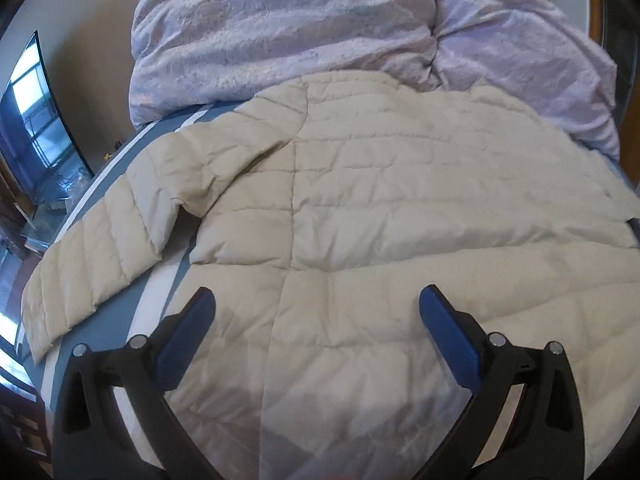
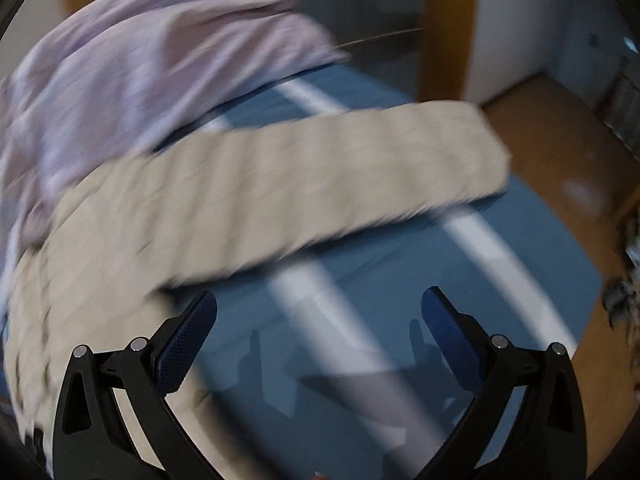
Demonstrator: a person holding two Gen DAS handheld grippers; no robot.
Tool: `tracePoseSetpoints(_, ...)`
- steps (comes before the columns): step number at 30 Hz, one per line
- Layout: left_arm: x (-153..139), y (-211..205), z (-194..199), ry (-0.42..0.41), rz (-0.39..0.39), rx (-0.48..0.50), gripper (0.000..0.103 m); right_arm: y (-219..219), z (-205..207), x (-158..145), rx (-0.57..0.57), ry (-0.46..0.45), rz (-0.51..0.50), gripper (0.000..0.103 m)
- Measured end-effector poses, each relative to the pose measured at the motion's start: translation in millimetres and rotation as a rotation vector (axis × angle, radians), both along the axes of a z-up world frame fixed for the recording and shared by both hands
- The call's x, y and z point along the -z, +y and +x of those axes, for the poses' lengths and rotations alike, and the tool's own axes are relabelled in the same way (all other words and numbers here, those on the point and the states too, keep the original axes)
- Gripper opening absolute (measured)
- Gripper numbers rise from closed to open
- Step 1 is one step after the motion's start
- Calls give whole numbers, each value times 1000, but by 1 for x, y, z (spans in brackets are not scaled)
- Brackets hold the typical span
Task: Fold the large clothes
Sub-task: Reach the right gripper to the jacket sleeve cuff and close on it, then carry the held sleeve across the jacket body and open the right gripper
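Note:
A beige quilted jacket (image 1: 360, 208) lies spread flat on a blue bed sheet with white stripes (image 1: 156, 300). One sleeve (image 1: 100, 240) stretches out to the left. My left gripper (image 1: 316, 312) is open and empty, hovering over the jacket's body. In the right wrist view, which is motion-blurred, the other sleeve (image 2: 320, 168) stretches out to the right across the sheet (image 2: 400, 280). My right gripper (image 2: 320, 316) is open and empty above the bare sheet, just below that sleeve.
A crumpled lilac duvet (image 1: 300, 28) is piled at the far side of the bed, touching the jacket; it also shows in the right wrist view (image 2: 140, 60). A dark TV screen (image 1: 36, 120) stands at the left. Wooden floor (image 2: 560, 152) lies beyond the bed's right edge.

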State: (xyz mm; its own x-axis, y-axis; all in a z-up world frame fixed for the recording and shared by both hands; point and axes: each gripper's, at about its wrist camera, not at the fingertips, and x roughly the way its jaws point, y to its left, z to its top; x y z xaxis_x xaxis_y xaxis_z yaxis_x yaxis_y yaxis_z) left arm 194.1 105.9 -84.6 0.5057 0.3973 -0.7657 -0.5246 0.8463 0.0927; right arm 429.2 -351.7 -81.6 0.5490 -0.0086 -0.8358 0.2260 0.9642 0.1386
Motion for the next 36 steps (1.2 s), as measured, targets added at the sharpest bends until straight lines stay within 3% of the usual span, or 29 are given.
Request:
tracePoseSetpoints(6, 16, -1, 9, 24, 9, 3, 101, -79, 39, 11, 241, -1, 29, 102)
tracePoseSetpoints(16, 22, 6, 12, 37, -47, 3, 101, -128, 56, 38, 404, 24, 186, 72)
tracePoseSetpoints(22, 23, 7, 13, 38, -56, 4, 101, -125, 56, 41, 382, -26, 115, 63)
tracePoseSetpoints(24, 23, 7, 13, 38, -57, 4, 101, -120, 55, 42, 374, -45, 87, 52)
tracePoseSetpoints(26, 23, 7, 13, 38, -57, 4, 101, -116, 56, 43, 338, -63, 91, 28)
tracePoseSetpoints(29, 23, 7, 13, 39, -56, 4, 101, -112, 59, 39, 316, -64, 110, 12)
tracePoseSetpoints(36, 24, 7, 12, 34, -67, 3, 101, -54, 62, 2, 178, -161, 29, 10)
